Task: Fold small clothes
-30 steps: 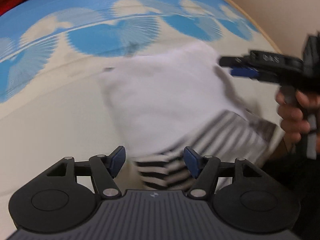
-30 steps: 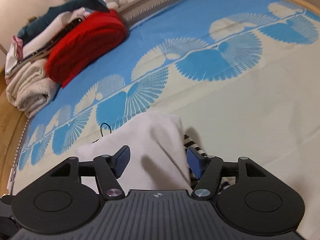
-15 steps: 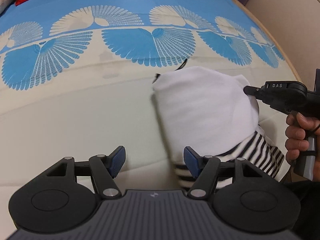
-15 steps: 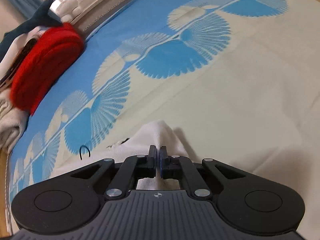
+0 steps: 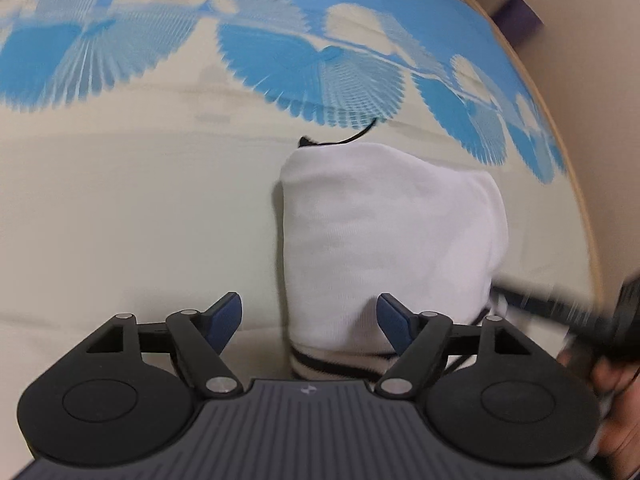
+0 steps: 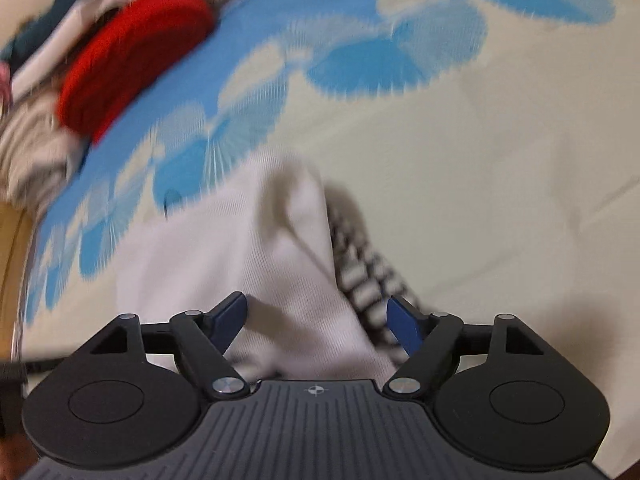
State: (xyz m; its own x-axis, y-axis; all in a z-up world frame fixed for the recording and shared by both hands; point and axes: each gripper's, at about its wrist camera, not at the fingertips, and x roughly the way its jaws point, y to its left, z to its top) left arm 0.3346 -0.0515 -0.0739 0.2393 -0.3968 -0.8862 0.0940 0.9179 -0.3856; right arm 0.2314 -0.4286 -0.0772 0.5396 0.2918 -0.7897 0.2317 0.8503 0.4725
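White folded garment (image 5: 384,232) lies between spread fingers (image 5: 230,316).

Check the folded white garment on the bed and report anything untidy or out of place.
The white garment is folded, but its black-and-white striped part sticks out from under one side, and a thin black cord pokes out at the far edge. Nothing looks spilled or damaged.

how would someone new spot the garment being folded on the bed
Start at the blue and cream fan-print bedsheet. On its cream part, near the bed's edge, lies a folded white garment. Black and white stripes peek from underneath, unlike the red bundle far off.
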